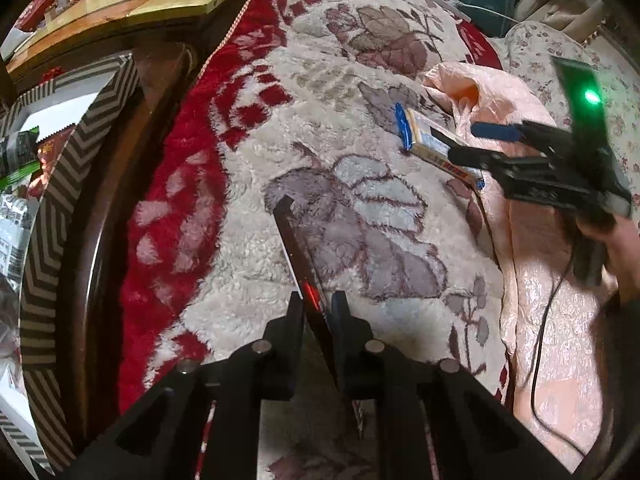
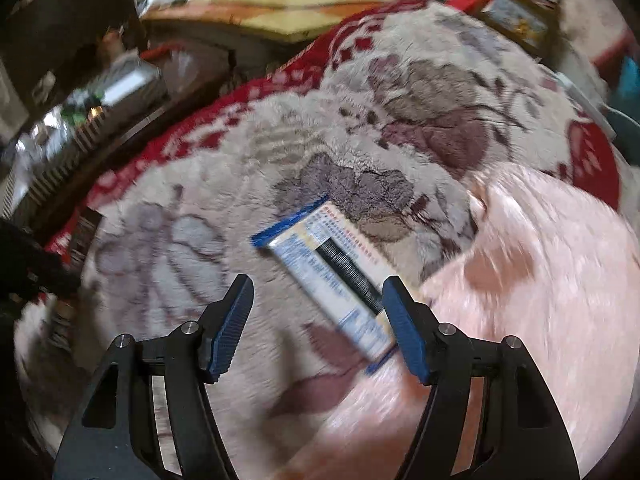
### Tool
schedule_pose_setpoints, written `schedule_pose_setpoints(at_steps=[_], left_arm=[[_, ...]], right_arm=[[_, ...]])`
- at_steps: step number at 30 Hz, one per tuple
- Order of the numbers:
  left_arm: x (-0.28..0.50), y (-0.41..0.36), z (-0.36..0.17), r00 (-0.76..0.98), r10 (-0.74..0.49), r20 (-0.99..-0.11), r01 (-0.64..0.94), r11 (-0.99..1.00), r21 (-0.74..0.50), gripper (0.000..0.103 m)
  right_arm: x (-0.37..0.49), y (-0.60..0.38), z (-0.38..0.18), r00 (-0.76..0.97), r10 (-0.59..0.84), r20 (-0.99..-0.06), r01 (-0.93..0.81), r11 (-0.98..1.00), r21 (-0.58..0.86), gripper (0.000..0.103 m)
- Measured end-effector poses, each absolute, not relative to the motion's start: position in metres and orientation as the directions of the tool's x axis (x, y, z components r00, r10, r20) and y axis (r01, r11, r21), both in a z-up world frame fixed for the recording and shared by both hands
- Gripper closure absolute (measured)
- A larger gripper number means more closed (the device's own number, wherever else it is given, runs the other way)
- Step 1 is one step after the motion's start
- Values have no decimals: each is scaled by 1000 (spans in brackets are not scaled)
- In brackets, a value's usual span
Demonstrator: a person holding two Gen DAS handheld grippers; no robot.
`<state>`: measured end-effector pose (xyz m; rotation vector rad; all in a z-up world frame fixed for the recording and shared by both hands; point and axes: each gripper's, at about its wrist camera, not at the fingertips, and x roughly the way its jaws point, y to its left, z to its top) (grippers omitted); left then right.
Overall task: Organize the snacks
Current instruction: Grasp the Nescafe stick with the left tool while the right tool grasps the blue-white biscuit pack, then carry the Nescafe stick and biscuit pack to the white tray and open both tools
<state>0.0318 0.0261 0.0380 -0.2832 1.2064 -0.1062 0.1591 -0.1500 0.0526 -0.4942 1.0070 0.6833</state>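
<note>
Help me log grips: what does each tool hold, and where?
The left tool pinches a thin dark packet edge-on at its near end. The right tool holds nothing, open over the blue-edged packet.

Right hand-held gripper (image 2: 318,324) spread wide, blue-edged snack packet (image 2: 324,276) (blurred) between fingers, floral blanket (image 2: 400,128)

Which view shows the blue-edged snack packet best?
The right wrist view: the blue-edged snack packet lies nearly face-on between the open right gripper fingers, though blurred. The left wrist view shows it sharper but small, edge-on, partly behind those fingers.
</note>
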Motion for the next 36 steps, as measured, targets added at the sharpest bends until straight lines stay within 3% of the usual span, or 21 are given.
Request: schedule_pose_setpoints(at_steps=[3, 6, 10, 16, 36], left_arm=[[33, 24, 33, 337, -256, -906, -58, 955, -292, 88], [36, 20, 31, 336, -242, -910, -70, 957, -280, 86], [37, 15, 23, 315, -229, -921, -93, 958, -270, 84], [30, 10, 23, 336, -210, -918, -68, 967, -246, 85], [-12, 39, 57, 439, -135, -888, -94, 976, -195, 89]], right_arm=[[179, -144, 39, 320, 240, -917, -759, 643, -97, 35], [191, -139, 23, 263, 201, -944, -798, 596, -95, 24], [203, -140, 10, 214, 201, -956, -790, 612, -48, 24], [182, -148, 18, 246, 254, -936, -732, 681, -8, 47], [53, -130, 70, 405, 387, -828, -561, 820, 109, 49]])
